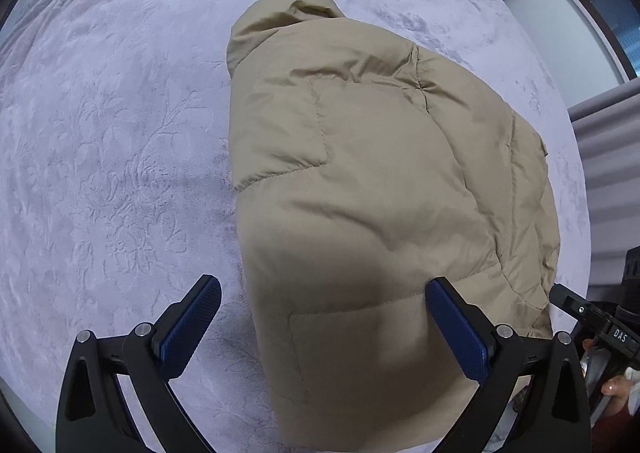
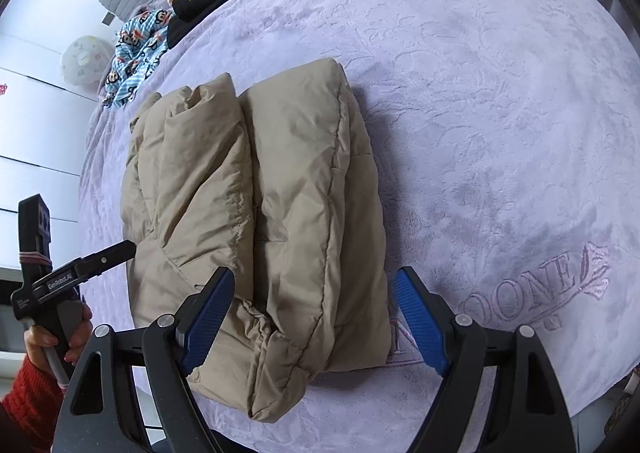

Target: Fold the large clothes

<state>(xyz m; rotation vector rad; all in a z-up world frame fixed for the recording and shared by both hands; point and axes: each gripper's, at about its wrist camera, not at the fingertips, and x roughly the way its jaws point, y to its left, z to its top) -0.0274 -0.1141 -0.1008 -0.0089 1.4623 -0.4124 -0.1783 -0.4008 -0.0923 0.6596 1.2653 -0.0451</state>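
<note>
The beige quilted puffer jacket (image 2: 256,221) lay folded into a thick bundle on the lilac embossed plush bed cover (image 2: 480,113), right of the bed's middle. Both the left claw (image 1: 322,317) and the right claw (image 2: 312,317) hung released above its near edge, grasping nothing. It looked light, soft, slippery and springy; the stitched hems seemed the best holds. Open cover lay left and right.

"GenRobot.AI" (white) on left tool (image 2: 120,251)

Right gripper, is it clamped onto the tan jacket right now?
No, in the right wrist view the right gripper has its jaws spread wide over the folded jacket, with neither blue pad pinching the fabric.
</note>
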